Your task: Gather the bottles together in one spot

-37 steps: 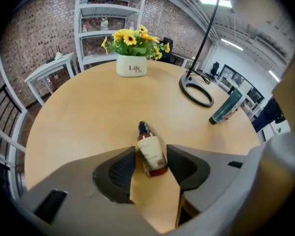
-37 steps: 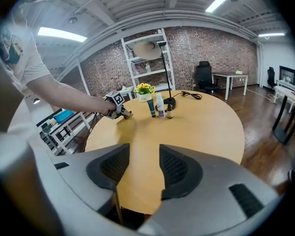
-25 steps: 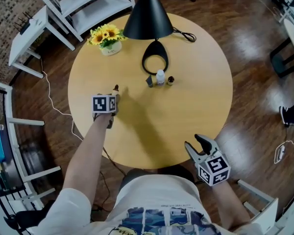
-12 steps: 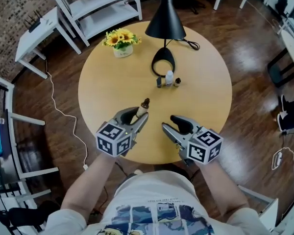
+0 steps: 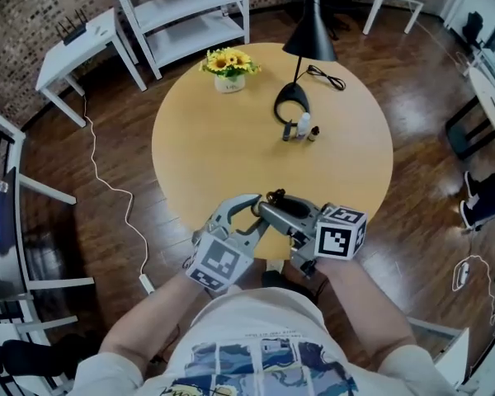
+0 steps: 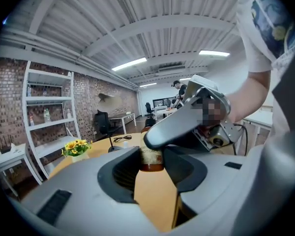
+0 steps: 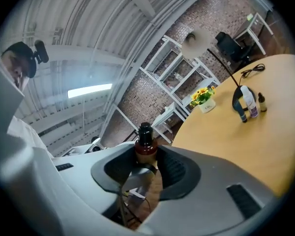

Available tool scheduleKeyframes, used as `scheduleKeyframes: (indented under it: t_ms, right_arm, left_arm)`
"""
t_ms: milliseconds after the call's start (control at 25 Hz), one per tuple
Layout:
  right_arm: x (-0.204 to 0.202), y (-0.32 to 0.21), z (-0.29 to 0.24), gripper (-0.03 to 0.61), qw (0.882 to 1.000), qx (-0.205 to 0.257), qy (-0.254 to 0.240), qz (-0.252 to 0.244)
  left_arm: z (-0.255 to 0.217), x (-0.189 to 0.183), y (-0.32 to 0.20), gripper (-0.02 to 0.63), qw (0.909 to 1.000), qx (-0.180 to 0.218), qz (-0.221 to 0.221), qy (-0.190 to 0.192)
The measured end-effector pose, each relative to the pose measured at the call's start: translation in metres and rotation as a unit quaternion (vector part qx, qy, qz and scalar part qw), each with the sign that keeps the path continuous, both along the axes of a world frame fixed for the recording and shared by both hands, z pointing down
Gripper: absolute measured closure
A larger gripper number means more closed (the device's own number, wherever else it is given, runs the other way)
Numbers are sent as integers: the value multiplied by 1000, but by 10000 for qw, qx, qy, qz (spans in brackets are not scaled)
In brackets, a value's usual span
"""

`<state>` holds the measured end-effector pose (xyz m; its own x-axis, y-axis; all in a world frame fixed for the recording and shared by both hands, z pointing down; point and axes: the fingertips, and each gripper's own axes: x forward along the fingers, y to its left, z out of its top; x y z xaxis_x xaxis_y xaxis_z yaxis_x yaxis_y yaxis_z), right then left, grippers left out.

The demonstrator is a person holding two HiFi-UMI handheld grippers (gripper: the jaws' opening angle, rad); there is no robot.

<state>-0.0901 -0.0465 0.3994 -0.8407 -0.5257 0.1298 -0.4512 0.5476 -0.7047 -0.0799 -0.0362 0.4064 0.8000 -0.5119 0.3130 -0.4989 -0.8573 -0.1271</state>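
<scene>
A small brown bottle (image 5: 274, 196) with a black cap hangs above the near edge of the round wooden table (image 5: 214, 147). My left gripper (image 5: 252, 208) is shut on its labelled body (image 6: 150, 157). My right gripper (image 5: 269, 209) meets it from the right; its jaws are closing and the pads press the bottle's upper part (image 7: 144, 147). Three more bottles stand together by the lamp base: a dark one (image 5: 286, 132), a white one (image 5: 304, 126) and a tiny brown one (image 5: 313, 134). The right gripper view shows this group (image 7: 250, 103) far off.
A black lamp (image 5: 311, 40) stands over its ring base (image 5: 290, 101) at the table's far side, cord trailing right. A sunflower pot (image 5: 229, 68) sits at the far left. White shelves (image 5: 190, 7) and a white side table (image 5: 74, 44) stand beyond.
Both grippers came back to the near edge and met. The left one carried the brown bottle there. The right gripper's jaws, open before, have closed round the bottle.
</scene>
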Motion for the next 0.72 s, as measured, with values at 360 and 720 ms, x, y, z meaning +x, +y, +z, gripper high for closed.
scheduleKeyframes:
  t_ms: [360, 720]
  right_arm:
    - [-3, 47, -8, 436, 9766, 1010, 1892, -157]
    - [-31, 106, 3, 436, 9073, 1667, 3624, -1329]
  left_arm:
    - [-13, -46, 54, 445, 9912, -305, 1262, -276]
    - [-51, -13, 107, 472, 9363, -500, 3301, -1094]
